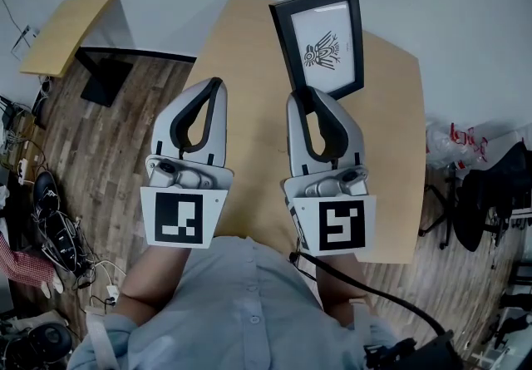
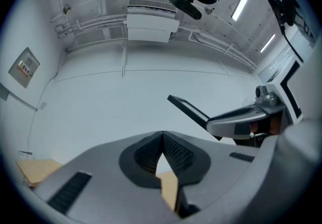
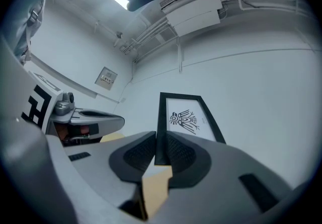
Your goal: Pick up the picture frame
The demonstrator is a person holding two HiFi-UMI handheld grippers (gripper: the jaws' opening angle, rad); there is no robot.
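Observation:
The picture frame (image 1: 320, 44) has a black border and a white print with a black winged figure. It is held upright above the light wooden table (image 1: 391, 152). My right gripper (image 1: 306, 98) is shut on its lower left edge; in the right gripper view the frame (image 3: 187, 117) rises from between the pads, where the gripper (image 3: 157, 140) clamps its border. My left gripper (image 1: 214, 84) hovers beside it to the left, shut with nothing in it (image 2: 162, 137). From the left gripper view the frame (image 2: 188, 109) shows edge-on, next to the right gripper (image 2: 241, 117).
A second wooden table (image 1: 66, 27) and a black panel (image 1: 108, 73) stand at the far left. Cables and gear (image 1: 50, 227) lie on the wood floor at left. A black chair (image 1: 490, 194) and a printed bag (image 1: 457, 144) are at right.

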